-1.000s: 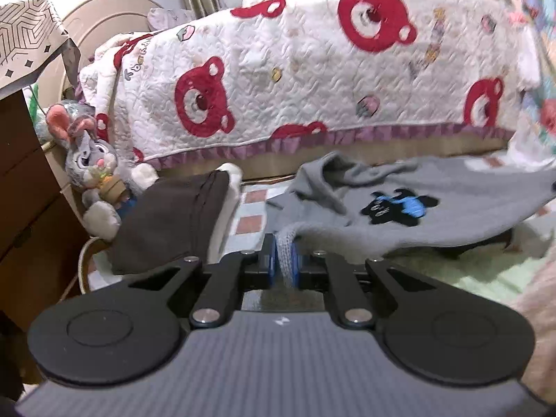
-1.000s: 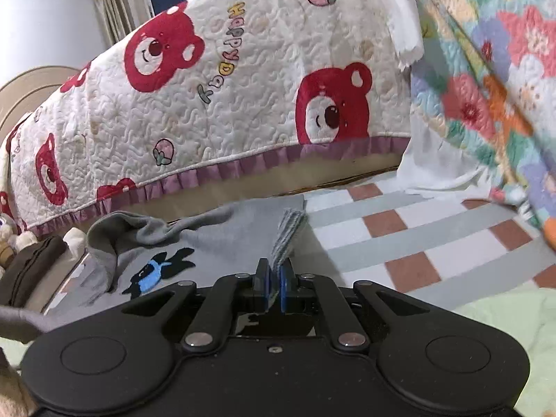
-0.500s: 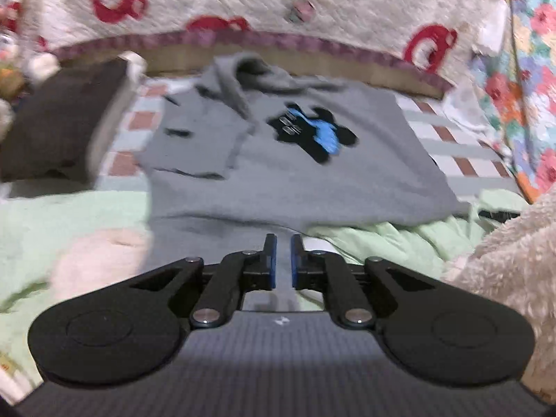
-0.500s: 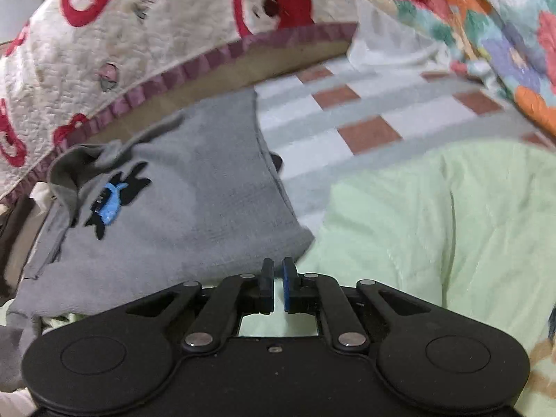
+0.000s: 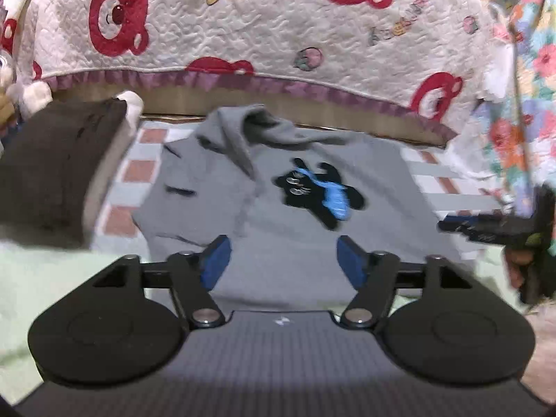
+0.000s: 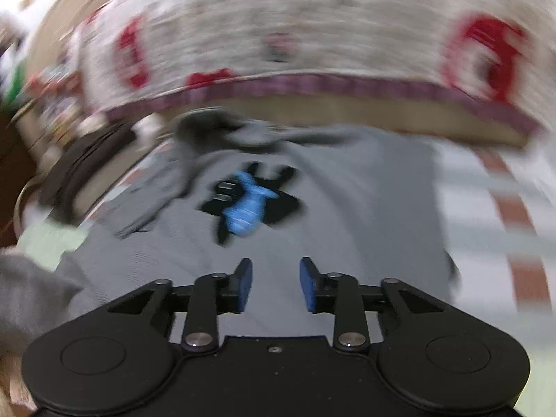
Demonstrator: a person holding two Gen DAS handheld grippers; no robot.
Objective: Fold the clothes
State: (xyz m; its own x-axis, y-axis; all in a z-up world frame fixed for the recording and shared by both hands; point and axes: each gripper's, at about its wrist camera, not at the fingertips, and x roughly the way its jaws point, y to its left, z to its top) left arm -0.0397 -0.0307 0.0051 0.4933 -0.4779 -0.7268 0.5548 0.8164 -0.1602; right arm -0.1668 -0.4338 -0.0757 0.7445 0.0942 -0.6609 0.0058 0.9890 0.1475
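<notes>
A grey sweatshirt [image 5: 278, 243] with a black and blue animal print [image 5: 319, 191] lies spread flat on the checked floor mat, its hood bunched at the far end. It also shows in the blurred right wrist view [image 6: 347, 215]. My left gripper [image 5: 282, 257] is open and empty, over the sweatshirt's near hem. My right gripper [image 6: 275, 279] is open and empty, above the near part of the sweatshirt. The right gripper also shows at the right edge of the left wrist view [image 5: 493, 229].
A bed with a white quilt with red bears [image 5: 260, 24] stands behind the sweatshirt. A folded dark brown garment [image 5: 52, 166] lies at the left. A pale green blanket [image 5: 52, 278] lies in front. A floral cloth [image 5: 521, 104] hangs at the right.
Both grippers have let go of the sweatshirt's hem and opened wide. The sweatshirt, held up a second ago, now lies flat on the mat. The right wrist view is blurred by motion.
</notes>
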